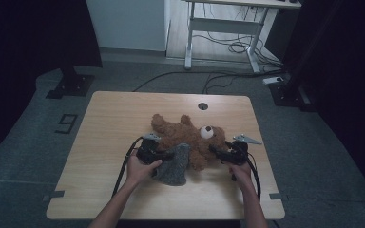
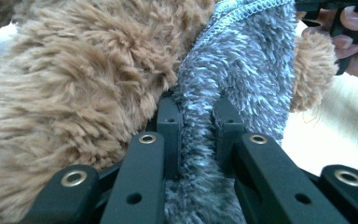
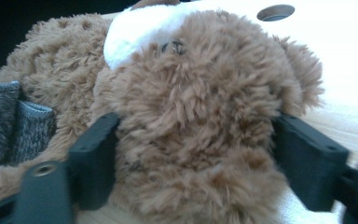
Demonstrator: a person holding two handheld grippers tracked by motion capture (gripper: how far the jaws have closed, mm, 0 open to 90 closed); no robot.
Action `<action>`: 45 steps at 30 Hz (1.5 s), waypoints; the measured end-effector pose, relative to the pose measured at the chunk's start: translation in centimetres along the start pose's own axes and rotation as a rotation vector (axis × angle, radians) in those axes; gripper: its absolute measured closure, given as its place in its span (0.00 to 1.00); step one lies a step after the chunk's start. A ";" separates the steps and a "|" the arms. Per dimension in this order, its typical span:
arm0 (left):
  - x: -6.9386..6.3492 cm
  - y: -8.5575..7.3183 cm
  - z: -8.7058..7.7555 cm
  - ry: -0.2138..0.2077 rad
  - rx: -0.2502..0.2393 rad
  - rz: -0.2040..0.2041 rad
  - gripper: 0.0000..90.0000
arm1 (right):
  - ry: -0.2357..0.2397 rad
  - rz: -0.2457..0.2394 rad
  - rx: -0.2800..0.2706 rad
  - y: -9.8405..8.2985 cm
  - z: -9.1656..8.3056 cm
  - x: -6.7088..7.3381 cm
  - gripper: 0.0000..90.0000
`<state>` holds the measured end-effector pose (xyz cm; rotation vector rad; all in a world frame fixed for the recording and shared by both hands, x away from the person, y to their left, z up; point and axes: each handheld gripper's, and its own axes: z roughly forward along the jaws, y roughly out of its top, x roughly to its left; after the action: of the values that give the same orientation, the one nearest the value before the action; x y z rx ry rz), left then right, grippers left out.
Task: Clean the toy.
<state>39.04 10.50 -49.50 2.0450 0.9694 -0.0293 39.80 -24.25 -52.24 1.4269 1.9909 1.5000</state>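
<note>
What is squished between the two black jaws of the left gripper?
A fold of the fuzzy grey cloth, pinched tight beside the brown teddy bear, in the left gripper view.

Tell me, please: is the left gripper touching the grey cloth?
Touching. In the left gripper view, the left gripper has both jaws pressed into a fold of the grey cloth, which lies against the teddy bear.

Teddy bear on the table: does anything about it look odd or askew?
The teddy bear sprawls on its back, with a grey fuzzy garment bunched half over its lower body. The left gripper pinches a fold of that cloth. The right gripper straddles the head. Nothing looks torn.
</note>
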 end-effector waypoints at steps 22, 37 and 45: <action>-7.0 7.4 1.8 -0.047 -0.113 0.180 0.87 | -0.004 -0.111 -0.013 -2.3 -1.0 0.9 0.65; -4.9 6.4 4.7 0.104 -0.059 0.125 0.87 | 0.009 -0.117 -0.011 -2.6 -1.2 0.6 0.65; -3.2 5.1 0.9 0.166 -0.090 0.114 0.87 | 0.007 -0.117 -0.011 -2.8 -1.3 0.7 0.65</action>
<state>40.35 6.14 -45.51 2.0397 0.9358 0.2440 37.03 -24.35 -53.82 1.2794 2.0291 1.4656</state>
